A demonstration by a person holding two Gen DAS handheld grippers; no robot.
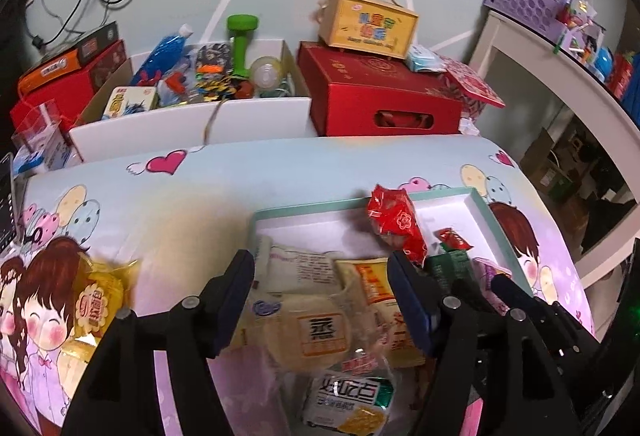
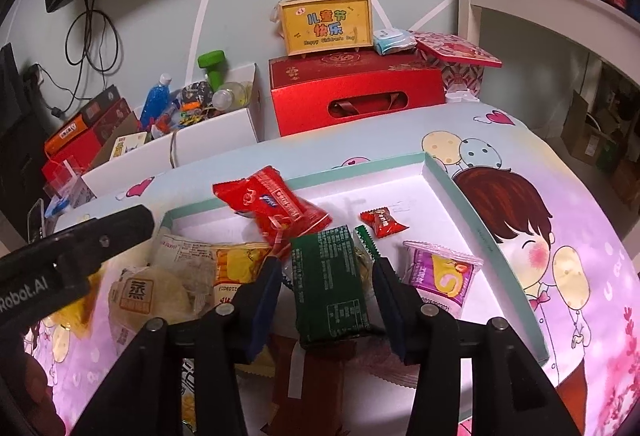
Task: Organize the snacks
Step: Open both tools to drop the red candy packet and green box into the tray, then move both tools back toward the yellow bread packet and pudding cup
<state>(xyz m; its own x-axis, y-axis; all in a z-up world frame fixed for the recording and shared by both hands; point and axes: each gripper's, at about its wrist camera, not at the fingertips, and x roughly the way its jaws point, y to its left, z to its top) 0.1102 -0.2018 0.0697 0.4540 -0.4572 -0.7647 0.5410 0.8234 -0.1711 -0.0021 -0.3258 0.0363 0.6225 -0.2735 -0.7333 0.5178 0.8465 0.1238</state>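
Fingers on my right gripper point(image 2: 328, 300) stand apart on either side of the green packet point(image 2: 330, 286), not pressing it — it lies in the shallow white box point(image 2: 500, 236) with the other snacks. My left gripper point(image 1: 322, 300) hangs open and empty over the pale round cake packet point(image 1: 316, 332). Outside the box, a yellow snack point(image 1: 96, 300) waits on the cartoon-print table point(image 1: 180, 211).

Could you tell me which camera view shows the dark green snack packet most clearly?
The right wrist view: the dark green packet lies whole between the right gripper fingers, its printed back readable. In the left wrist view the green packet shows only partly, behind a gripper finger.
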